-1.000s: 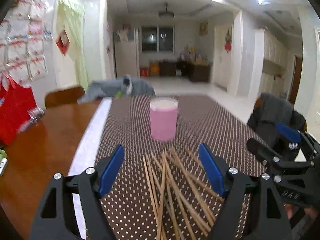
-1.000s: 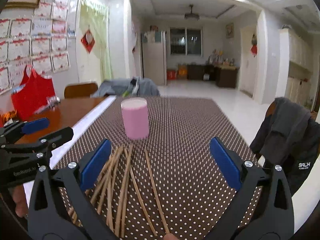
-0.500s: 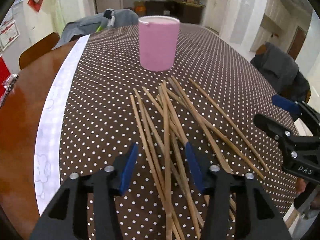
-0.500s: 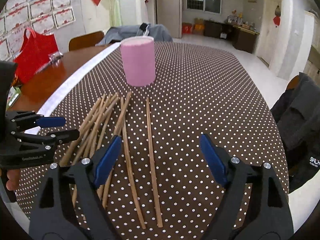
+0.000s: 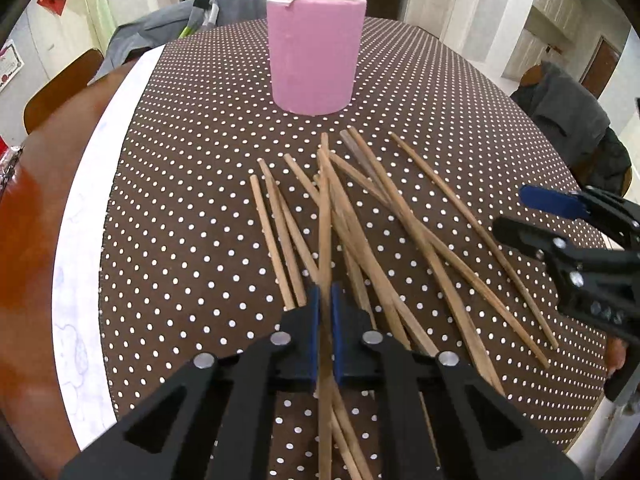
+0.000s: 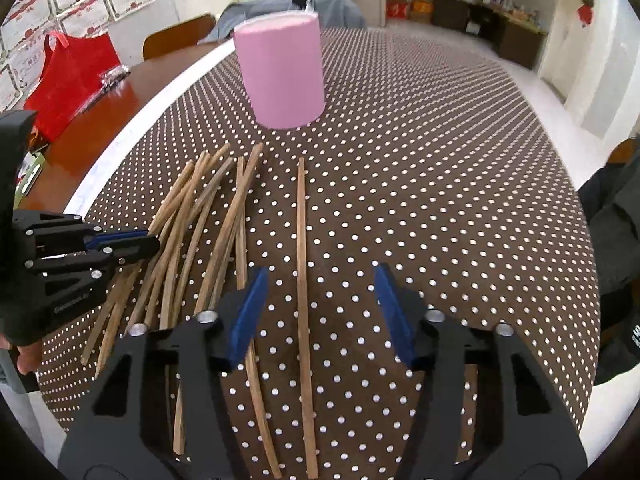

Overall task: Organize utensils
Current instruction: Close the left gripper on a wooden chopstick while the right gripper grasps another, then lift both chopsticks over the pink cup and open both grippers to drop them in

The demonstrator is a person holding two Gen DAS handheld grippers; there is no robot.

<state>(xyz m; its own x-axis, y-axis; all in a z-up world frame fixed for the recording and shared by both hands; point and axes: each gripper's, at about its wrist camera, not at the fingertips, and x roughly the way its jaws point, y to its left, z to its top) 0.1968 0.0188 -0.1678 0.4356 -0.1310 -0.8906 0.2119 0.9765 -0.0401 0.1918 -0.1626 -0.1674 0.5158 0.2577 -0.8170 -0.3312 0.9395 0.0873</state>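
Tall pink cylindrical holder (image 5: 316,46) stood mid-cloth toward far edge of brown polka-dot tablecloth (image 5: 180,208); nothing seen in it. All thin wooden chopsticks (image 5: 400,232) lay scattered near front edge, none sorted yet. Your left gripper (image 5: 325,312) was clenched on one wooden chopstick (image 5: 325,216) from pile. Your right gripper (image 6: 316,312) was closing astride lone separate chopstick (image 6: 301,240), pads not yet touching. Lift and drop into holder remained for every stick.

Closing right gripper (image 6: 320,312) astride chopstick (image 6: 302,280)
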